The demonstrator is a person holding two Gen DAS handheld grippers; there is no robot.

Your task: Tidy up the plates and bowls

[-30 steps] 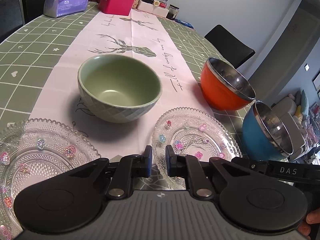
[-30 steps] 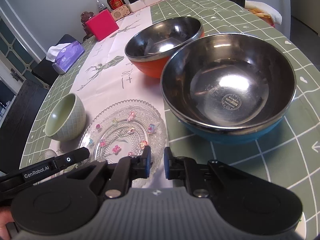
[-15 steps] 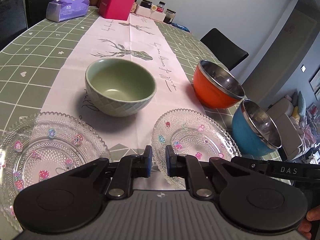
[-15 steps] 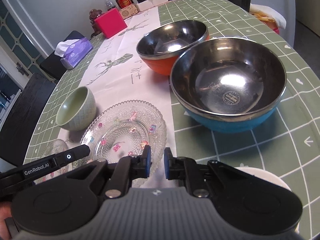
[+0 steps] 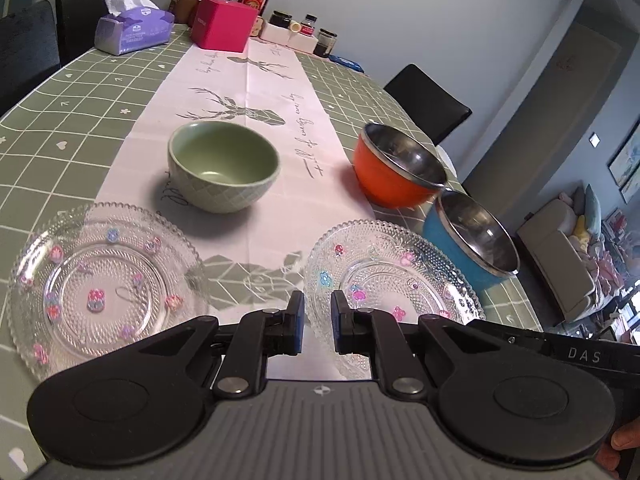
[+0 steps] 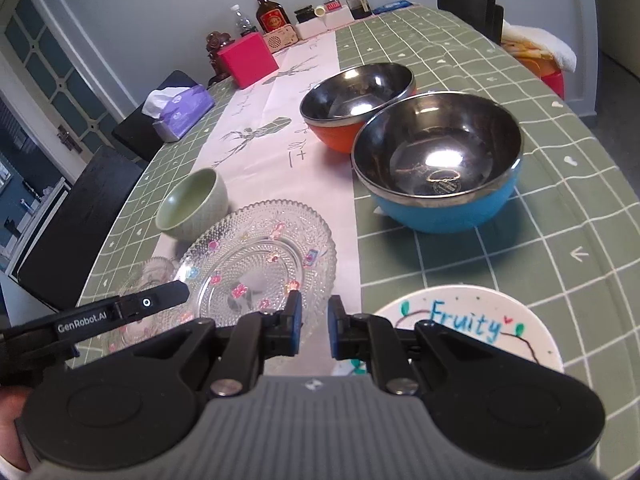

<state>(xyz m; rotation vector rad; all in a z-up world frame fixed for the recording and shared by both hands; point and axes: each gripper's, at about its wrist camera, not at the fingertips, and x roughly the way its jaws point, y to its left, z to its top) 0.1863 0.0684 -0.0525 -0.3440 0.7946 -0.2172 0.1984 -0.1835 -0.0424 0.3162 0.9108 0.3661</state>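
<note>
A green ceramic bowl [image 5: 223, 166] stands on the pink runner. Two clear glass plates lie near me: one at the left [image 5: 105, 292], one at the right [image 5: 390, 280]. An orange steel-lined bowl [image 5: 396, 170] and a blue one [image 5: 468, 240] stand at the right. My left gripper [image 5: 317, 322] hovers between the two glass plates, jaws a narrow gap apart, empty. My right gripper [image 6: 311, 326] hovers over the near edge of a glass plate [image 6: 260, 260], narrow gap, empty. A white "Fruity" plate [image 6: 476, 320] lies at its right; the blue bowl [image 6: 438, 168] and orange bowl [image 6: 356, 100] are beyond.
A tissue box [image 5: 134, 32], a pink box [image 5: 222, 24], bottles and jars [image 5: 304, 30] stand at the far end of the table. Black chairs [image 5: 426, 100] stand around it. The left gripper's arm [image 6: 100, 316] shows in the right wrist view.
Both grippers have pulled back and risen; the bowls and plates look farther away. The white "Fruity" plate has come into the right wrist view. The jaws have not changed.
</note>
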